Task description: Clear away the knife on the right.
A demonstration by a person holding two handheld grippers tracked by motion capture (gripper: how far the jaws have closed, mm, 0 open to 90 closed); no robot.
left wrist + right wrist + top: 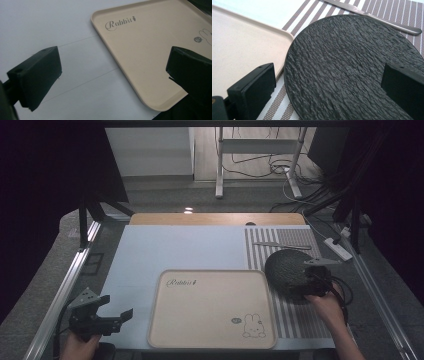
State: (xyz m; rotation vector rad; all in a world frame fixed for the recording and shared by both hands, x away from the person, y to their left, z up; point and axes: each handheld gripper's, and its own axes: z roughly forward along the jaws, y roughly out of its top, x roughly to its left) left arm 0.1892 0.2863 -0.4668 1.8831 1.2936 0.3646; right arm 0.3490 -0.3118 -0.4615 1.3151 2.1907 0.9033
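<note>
My right gripper (pixel 311 281) hovers wide open, holding nothing, over the black plate (pixel 289 269) at right of the frame, beside the beige tray (pixel 165 330). I should lower squarely, straddling its rim. My left gripper (pixel 116 316) idles open.

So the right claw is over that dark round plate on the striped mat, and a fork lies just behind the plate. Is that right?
Not quite: it is a knife, not a fork, as the right gripper view shows. The rest holds: the right claw is over the dark round plate on the striped mat.
</note>
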